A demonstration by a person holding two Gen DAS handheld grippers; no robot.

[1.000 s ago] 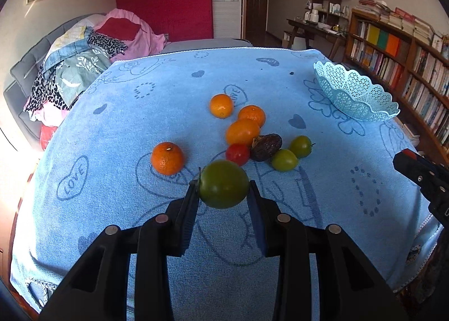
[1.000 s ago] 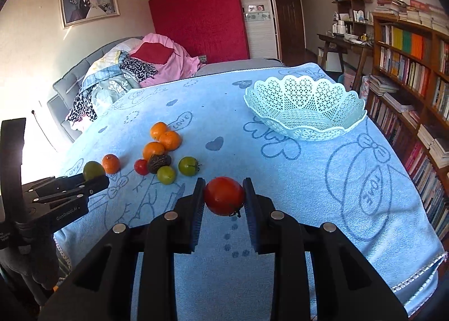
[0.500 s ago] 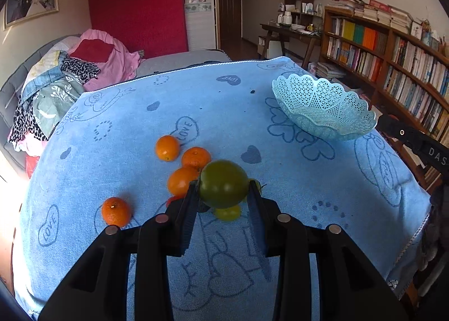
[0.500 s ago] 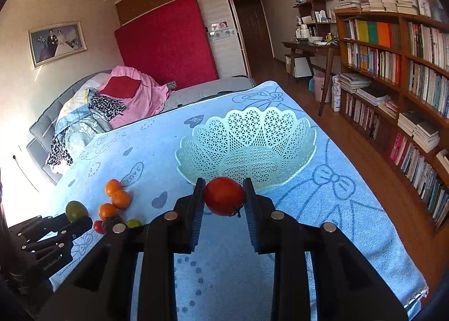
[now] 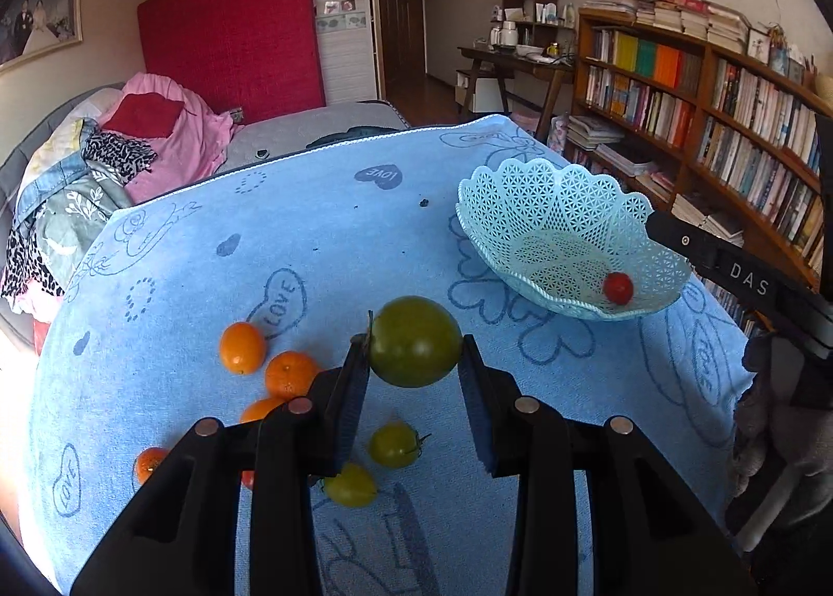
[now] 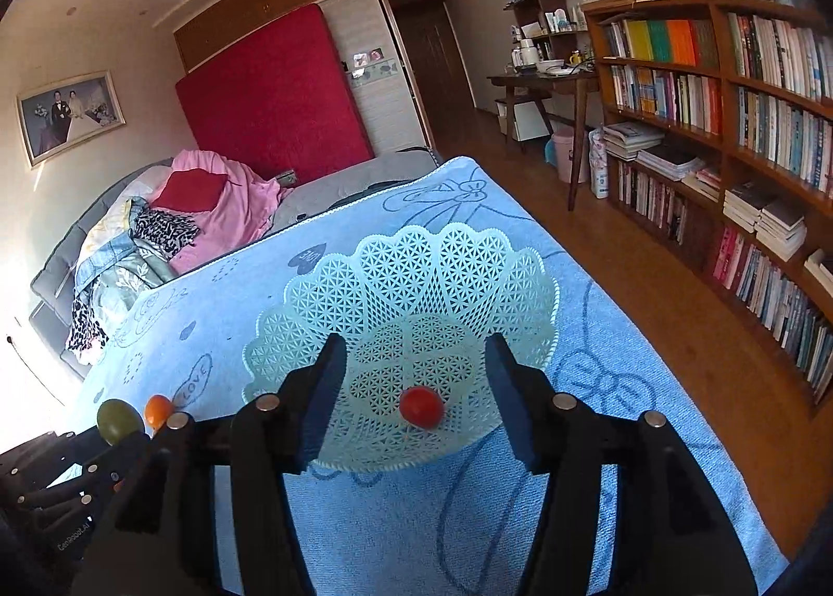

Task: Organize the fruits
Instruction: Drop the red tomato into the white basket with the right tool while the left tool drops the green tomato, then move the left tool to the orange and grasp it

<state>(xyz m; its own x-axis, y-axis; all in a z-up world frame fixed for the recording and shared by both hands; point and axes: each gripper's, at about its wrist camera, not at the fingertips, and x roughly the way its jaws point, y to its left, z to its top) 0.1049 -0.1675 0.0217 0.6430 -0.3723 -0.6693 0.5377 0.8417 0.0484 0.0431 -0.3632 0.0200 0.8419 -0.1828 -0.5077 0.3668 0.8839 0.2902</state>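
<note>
Between the left tool's (image 5: 414, 362) pads, green tomato (image 5: 415, 341), stem leftward.

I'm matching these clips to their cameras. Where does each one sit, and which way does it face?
Left wrist view: on the left gripper, looking along its fingers that pinch a green tomato.
Right wrist view: on the right gripper, its opening fingers apart over the basket.
Both show the basket holding the red tomato.

1. Bare blue cloth (image 5: 338, 231) is lying open between the oranges (image 5: 242, 347) and the basket (image 5: 526, 211).
2. The basket's lace rim is rising around one red tomato (image 6: 420, 406), leaving room above.
3. Small green tomatoes (image 5: 393, 444) are crowding the near cloth.
</note>
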